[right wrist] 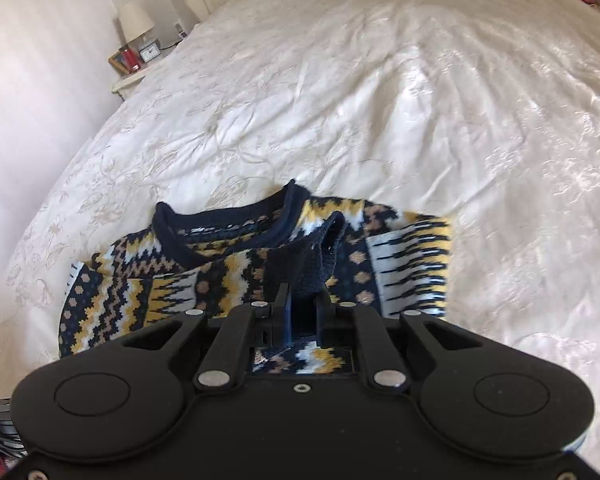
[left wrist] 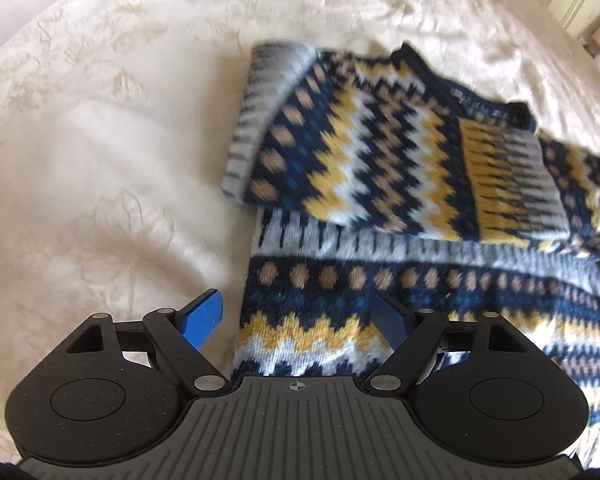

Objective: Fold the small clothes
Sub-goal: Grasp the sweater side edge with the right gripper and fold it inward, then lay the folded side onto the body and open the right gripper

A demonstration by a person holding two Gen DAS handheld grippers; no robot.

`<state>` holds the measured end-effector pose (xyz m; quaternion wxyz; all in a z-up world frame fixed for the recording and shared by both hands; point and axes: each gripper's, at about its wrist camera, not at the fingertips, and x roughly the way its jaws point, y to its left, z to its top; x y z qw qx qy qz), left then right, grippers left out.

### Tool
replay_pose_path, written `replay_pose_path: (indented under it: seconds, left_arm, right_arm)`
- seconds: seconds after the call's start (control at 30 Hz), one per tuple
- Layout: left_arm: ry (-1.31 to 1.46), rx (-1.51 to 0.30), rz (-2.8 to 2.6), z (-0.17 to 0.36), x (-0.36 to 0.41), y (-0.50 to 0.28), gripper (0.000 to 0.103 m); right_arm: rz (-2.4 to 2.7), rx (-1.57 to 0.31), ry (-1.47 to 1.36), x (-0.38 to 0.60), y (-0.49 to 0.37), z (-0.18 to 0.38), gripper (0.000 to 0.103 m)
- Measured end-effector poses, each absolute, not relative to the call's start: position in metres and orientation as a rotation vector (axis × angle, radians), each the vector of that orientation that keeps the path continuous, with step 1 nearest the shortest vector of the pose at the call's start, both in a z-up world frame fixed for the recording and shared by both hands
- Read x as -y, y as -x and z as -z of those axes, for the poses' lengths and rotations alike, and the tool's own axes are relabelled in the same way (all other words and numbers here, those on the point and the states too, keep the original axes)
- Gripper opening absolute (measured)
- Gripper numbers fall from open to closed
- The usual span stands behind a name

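A small knitted sweater (left wrist: 380,152) in navy, yellow, white and tan zigzags lies on a white bedspread (left wrist: 100,160), with a sleeve and its grey ribbed cuff folded across the body. My left gripper (left wrist: 296,316) is open, its blue fingers (left wrist: 204,316) straddling the sweater's left edge near the lower body. In the right wrist view the sweater (right wrist: 140,292) shows its navy collar (right wrist: 228,232). My right gripper (right wrist: 302,300) is shut on a bunched navy fold of the sweater (right wrist: 316,264) beside the collar, holding it raised.
The white embroidered bedspread (right wrist: 380,120) spreads wide around the sweater. A bedside table (right wrist: 130,76) with a lamp, clock and picture frame stands at the far left. A tufted headboard runs along the back.
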<state>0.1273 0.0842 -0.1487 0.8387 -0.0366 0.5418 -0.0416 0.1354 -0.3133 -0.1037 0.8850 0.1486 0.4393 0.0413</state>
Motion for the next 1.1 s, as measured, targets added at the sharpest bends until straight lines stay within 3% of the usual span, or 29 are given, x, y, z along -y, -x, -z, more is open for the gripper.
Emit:
replay_pose_path:
  seconds: [0.4,0.63,0.77,0.87,1.03,1.1]
  left_arm:
    - [0.062,-0.997,0.097,0.109,-0.075,-0.175,0.08]
    - [-0.045,-1.024,-0.007,0.138,-0.073,-0.217,0.08]
    - [-0.057,-1.107,-0.028,0.164,-0.087,-0.226,0.083]
    - [-0.027,-1.108,-0.034,0.166,-0.094,-0.225,0.088]
    - [-0.016,-1.103,-0.026,0.165,-0.098,-0.221,0.089]
    - [-0.01,-1.104,-0.017,0.164,-0.1,-0.221,0.088]
  right_arm:
    - [-0.017,-0.996,-0.232,0.325,-0.148,0.131,0.018]
    - [0.009,-1.016,-0.205,0.329,-0.15,0.137,0.019]
    - [0.062,-1.081,-0.203,0.341,-0.151,0.155,0.024]
    - [0.097,-1.109,-0.194,0.345,-0.15,0.164,0.028]
    - [0.118,-1.111,-0.23,0.351,-0.146,0.167,0.034]
    - [0.127,-1.111,-0.219,0.35,-0.146,0.167,0.042]
